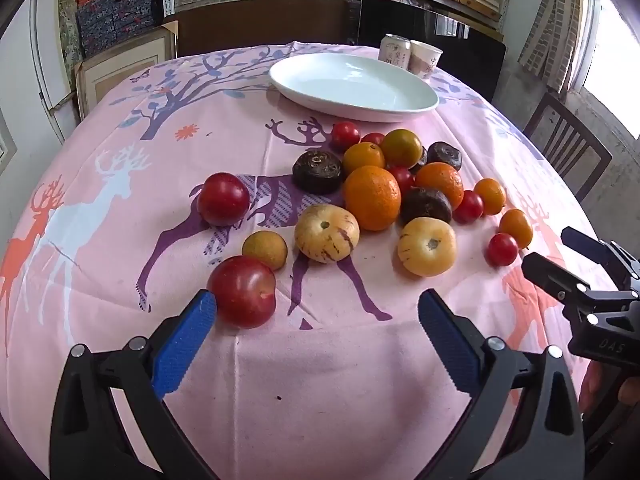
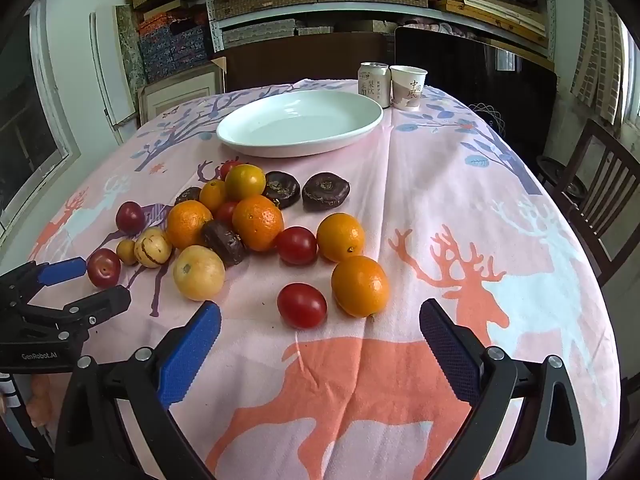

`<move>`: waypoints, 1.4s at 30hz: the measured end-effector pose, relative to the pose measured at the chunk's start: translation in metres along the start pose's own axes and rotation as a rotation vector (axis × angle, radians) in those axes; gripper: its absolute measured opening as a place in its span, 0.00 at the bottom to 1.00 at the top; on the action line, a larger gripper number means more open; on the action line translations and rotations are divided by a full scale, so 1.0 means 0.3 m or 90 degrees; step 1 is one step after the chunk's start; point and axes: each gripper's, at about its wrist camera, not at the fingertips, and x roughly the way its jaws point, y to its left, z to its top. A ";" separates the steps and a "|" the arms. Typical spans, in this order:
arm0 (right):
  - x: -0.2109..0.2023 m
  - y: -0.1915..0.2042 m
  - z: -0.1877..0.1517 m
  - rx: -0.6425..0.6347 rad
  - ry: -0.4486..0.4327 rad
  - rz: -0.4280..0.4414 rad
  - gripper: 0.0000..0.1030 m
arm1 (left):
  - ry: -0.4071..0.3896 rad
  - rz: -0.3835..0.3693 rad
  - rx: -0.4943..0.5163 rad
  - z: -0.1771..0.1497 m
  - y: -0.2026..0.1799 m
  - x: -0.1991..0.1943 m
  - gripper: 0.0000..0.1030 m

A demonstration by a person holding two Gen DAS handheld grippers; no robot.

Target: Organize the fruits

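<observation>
Several fruits lie loose on the pink deer tablecloth: oranges, red plums, cherry tomatoes, yellow striped melons and dark brown fruits. An empty white plate sits behind them. My left gripper is open just in front of the near red plum, nothing between its blue pads. My right gripper is open too, with a cherry tomato and a small orange just ahead of its fingertips. Each gripper shows in the other's view: the right gripper, the left gripper.
A drink can and a paper cup stand behind the plate at the table's far edge. A wooden chair stands to the right of the table. Shelves with boxes fill the back wall.
</observation>
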 end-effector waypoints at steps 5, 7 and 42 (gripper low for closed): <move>0.002 -0.009 -0.006 0.001 0.000 0.000 0.97 | 0.020 0.007 -0.022 -0.002 0.027 0.007 0.96; 0.002 -0.012 -0.006 -0.001 -0.001 -0.001 0.97 | 0.014 0.018 -0.021 -0.005 0.023 0.002 0.96; 0.005 -0.006 -0.003 -0.003 0.003 0.004 0.97 | 0.005 0.019 -0.024 0.012 0.043 -0.006 0.96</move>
